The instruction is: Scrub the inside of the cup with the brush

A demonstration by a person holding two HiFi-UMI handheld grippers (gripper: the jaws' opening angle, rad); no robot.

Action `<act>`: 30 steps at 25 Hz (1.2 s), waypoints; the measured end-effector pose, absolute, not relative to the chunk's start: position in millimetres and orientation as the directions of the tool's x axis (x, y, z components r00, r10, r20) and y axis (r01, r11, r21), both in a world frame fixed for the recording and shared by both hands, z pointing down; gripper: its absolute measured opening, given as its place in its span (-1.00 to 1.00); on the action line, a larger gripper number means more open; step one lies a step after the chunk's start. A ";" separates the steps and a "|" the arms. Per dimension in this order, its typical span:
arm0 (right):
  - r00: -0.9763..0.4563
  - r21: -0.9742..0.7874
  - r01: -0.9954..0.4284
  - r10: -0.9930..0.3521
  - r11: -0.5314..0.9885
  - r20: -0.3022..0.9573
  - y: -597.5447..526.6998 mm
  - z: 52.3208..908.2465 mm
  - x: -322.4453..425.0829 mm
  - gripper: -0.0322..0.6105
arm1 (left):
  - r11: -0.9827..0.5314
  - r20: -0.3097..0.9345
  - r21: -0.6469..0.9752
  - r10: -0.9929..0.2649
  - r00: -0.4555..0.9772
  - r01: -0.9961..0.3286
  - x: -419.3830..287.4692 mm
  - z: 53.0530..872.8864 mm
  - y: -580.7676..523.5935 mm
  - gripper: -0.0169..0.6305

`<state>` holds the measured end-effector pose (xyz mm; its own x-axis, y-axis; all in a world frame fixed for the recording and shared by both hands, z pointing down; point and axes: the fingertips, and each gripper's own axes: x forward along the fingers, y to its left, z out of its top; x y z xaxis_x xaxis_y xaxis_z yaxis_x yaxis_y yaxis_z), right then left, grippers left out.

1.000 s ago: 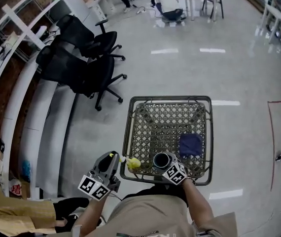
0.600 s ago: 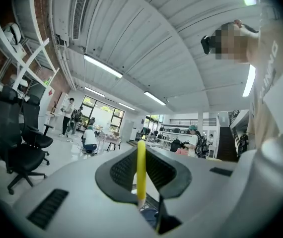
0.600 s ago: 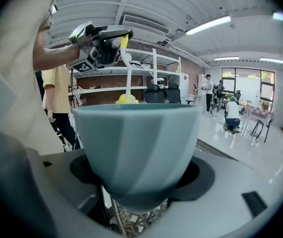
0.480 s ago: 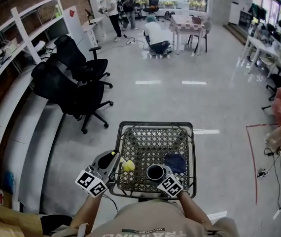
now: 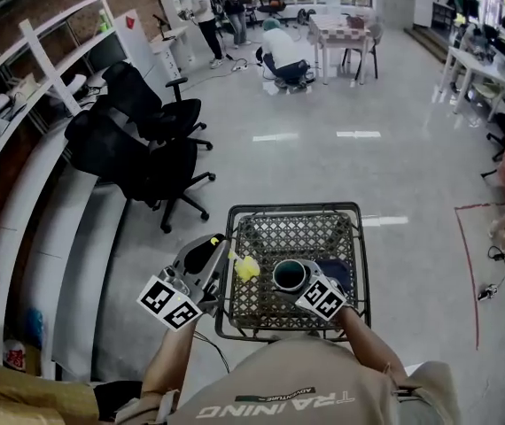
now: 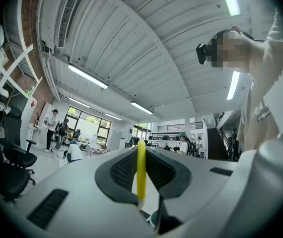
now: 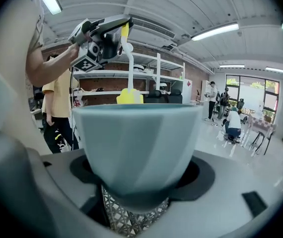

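Note:
In the head view my right gripper (image 5: 300, 289) is shut on a dark-rimmed cup (image 5: 290, 275), held upright over the wire mesh table (image 5: 235, 312). The right gripper view shows the cup (image 7: 137, 143) as pale blue-grey, seated between the jaws of my right gripper (image 7: 141, 180). My left gripper (image 5: 220, 255) is shut on a brush with a thin yellow handle (image 6: 141, 167). The brush's yellow head (image 5: 245, 268) hangs just left of the cup, outside it. From the right gripper view the brush head (image 7: 129, 97) shows behind the cup's far rim, below the left gripper (image 7: 102, 36).
A dark blue cloth (image 5: 339, 271) lies on the mesh table right of the cup. Black office chairs (image 5: 137, 144) stand to the left by white shelving (image 5: 22, 149). Several people (image 5: 283, 56) are far off near a table. Polished floor surrounds the mesh table.
The head view has swung between frames. Both grippers keep their holds. The brush head stays close to the left of the cup.

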<state>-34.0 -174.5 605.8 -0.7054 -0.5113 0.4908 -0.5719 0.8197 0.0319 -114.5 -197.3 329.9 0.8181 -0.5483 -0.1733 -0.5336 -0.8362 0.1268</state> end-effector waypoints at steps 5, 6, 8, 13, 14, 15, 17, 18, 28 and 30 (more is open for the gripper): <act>-0.709 0.007 -0.584 -0.515 0.811 0.482 -185.5 593.9 -47.2 0.31 | -0.855 -0.206 0.113 -0.519 0.829 -0.507 -107.6 298.0 -193.1 -0.79; -0.711 0.003 -0.585 -0.515 0.811 0.478 -186.5 592.8 -49.9 0.31 | -0.858 -0.208 0.111 -0.513 0.833 -0.501 -106.1 295.0 -190.9 -0.79; -0.715 -0.004 -0.584 -0.513 0.812 0.475 -186.2 591.5 -53.8 0.31 | -0.867 -0.211 0.112 -0.498 0.841 -0.485 -103.0 290.9 -187.2 -0.79; -0.699 0.029 -0.555 -0.485 0.832 0.525 -167.6 597.0 -58.5 0.31 | -0.890 -0.227 0.119 -0.457 0.860 -0.441 -96.9 276.9 -176.3 -0.79; -0.696 0.030 -0.548 -0.476 0.836 0.537 -163.1 599.4 -58.7 0.31 | -0.893 -0.232 0.117 -0.449 0.863 -0.434 -95.9 273.1 -174.1 -0.79; -0.694 0.027 -0.543 -0.466 0.840 0.549 -158.7 602.9 -58.8 0.31 | -0.898 -0.238 0.118 -0.441 0.866 -0.425 -94.8 269.2 -171.6 -0.79; -0.689 0.013 -0.534 -0.445 0.845 0.571 -150.8 612.0 -59.4 0.31 | -0.907 -0.254 0.122 -0.420 0.871 -0.402 -92.1 261.4 -165.6 -0.79; -0.689 0.005 -0.531 -0.435 0.848 0.580 -147.9 616.5 -60.6 0.31 | -0.912 -0.264 0.126 -0.410 0.873 -0.390 -91.1 257.5 -162.2 -0.79; -0.747 0.013 -0.465 -0.400 0.885 0.531 -143.7 602.9 -94.1 0.31 | -0.925 -0.284 0.172 -0.375 0.882 -0.338 -74.8 267.3 -151.2 -0.79; -0.747 0.026 -0.462 -0.404 0.887 0.528 -145.5 598.5 -97.8 0.31 | -0.921 -0.257 0.174 -0.383 0.887 -0.348 -73.5 278.6 -150.9 -0.79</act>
<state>-97.8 -145.5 598.5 -0.7466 -0.4043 0.5284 -0.4615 0.8867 0.0265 -73.5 -150.9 278.6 0.8871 -0.3835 -0.2568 -0.3478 -0.9212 0.1743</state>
